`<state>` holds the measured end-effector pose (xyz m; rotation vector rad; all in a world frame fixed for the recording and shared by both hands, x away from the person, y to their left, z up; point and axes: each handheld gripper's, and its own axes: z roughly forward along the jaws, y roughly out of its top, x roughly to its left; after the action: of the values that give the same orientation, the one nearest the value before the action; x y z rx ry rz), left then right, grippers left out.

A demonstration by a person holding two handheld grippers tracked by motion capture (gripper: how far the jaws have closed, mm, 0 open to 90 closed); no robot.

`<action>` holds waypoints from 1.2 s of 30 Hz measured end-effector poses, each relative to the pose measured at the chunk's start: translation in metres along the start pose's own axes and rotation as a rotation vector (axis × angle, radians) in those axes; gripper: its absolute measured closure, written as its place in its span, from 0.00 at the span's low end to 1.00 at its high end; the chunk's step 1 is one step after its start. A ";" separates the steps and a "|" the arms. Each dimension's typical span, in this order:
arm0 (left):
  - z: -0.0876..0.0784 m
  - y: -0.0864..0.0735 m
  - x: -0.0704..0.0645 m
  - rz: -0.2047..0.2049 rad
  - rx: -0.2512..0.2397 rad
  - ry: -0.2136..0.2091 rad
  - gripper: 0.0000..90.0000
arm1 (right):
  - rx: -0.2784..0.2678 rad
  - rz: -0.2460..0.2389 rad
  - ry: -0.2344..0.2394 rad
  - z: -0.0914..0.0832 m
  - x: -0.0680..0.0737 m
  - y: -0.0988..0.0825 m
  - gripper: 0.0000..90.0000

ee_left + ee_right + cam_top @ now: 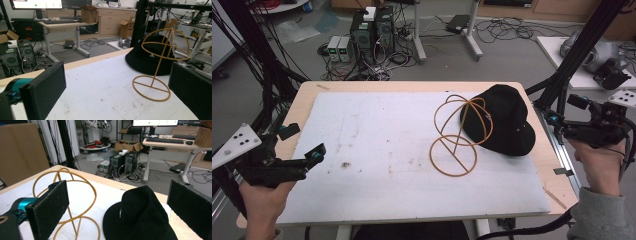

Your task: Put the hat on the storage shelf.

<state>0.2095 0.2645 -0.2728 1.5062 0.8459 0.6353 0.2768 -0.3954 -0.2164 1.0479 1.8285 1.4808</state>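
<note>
My 2 grippers, left gripper (314, 156) and right gripper (562, 121), hang released and empty. The black hat (504, 120) touches the wire stand (459, 135); grabbing its brim could topple that light stand.
</note>
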 end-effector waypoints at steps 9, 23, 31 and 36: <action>0.000 -0.001 0.000 -0.022 -0.011 -0.029 0.02 | 0.047 -0.033 0.035 0.026 -0.011 0.015 0.03; -0.005 -0.003 0.002 -0.021 -0.006 -0.017 0.02 | 0.097 -0.022 0.073 0.052 -0.031 0.014 0.03; -0.006 -0.003 0.001 -0.019 -0.005 -0.017 0.02 | 0.118 -0.018 0.095 0.069 -0.040 0.014 0.03; -0.006 -0.004 0.002 -0.020 0.001 -0.015 0.02 | 0.151 -0.032 0.104 0.085 -0.046 0.011 0.03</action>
<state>0.2050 0.2693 -0.2763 1.4996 0.8486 0.6079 0.3730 -0.3879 -0.2276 1.0236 2.0476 1.4208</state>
